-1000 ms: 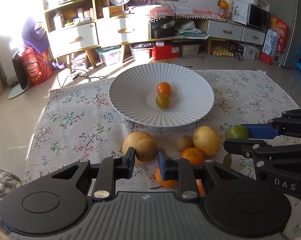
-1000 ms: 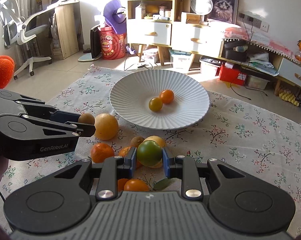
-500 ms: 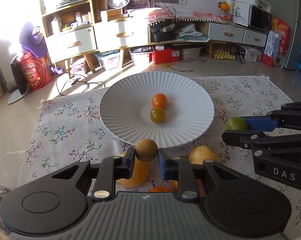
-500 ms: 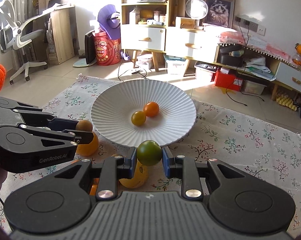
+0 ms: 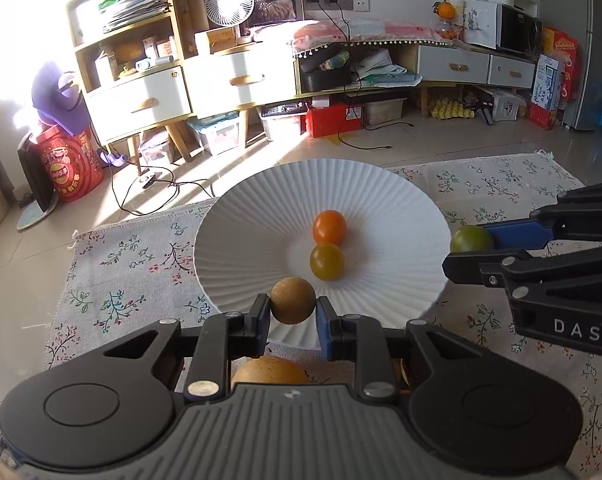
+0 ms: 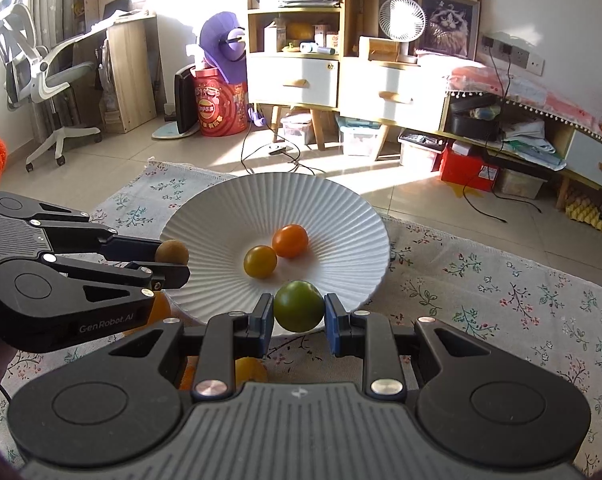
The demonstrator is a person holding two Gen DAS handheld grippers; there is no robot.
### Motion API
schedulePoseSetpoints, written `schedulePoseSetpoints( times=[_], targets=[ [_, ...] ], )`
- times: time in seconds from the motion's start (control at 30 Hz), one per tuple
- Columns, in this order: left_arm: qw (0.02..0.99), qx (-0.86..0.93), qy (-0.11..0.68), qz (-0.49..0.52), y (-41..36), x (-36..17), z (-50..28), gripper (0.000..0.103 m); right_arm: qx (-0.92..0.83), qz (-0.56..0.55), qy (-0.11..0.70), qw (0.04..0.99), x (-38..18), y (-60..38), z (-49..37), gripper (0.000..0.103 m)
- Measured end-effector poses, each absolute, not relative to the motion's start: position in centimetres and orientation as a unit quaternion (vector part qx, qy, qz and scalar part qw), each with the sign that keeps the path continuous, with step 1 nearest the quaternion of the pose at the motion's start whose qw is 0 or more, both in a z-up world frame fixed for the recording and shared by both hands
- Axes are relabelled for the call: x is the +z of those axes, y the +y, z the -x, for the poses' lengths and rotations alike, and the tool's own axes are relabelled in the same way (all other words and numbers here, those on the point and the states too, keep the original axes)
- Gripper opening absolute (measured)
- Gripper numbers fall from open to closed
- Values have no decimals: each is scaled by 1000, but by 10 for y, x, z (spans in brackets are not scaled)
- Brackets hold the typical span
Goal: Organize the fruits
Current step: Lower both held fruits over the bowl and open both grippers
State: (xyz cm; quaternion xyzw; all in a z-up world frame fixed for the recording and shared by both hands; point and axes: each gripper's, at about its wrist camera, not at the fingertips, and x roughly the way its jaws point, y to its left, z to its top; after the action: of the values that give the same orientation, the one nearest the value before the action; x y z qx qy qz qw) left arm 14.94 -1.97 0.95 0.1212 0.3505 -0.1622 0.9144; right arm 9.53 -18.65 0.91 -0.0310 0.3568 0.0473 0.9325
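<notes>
Delivery step: the left gripper clamped a brown fruit at the white plate's six o'clock rim; the right gripper clamped a green fruit likewise. Next move, I judged: reach inward, then release beside the two fruits at centre

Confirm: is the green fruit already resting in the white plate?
No, the green fruit is clamped in the right gripper at the white plate's near rim.
</notes>
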Motion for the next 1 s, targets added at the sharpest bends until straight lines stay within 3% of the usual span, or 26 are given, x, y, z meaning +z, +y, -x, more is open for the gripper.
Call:
schedulePoseSetpoints(
  times=[1.0],
  targets=[
    [907,-192,352,-129,-23,-12,-185,0,52,42,372,926,-15,-190,-128,24]
  ],
)
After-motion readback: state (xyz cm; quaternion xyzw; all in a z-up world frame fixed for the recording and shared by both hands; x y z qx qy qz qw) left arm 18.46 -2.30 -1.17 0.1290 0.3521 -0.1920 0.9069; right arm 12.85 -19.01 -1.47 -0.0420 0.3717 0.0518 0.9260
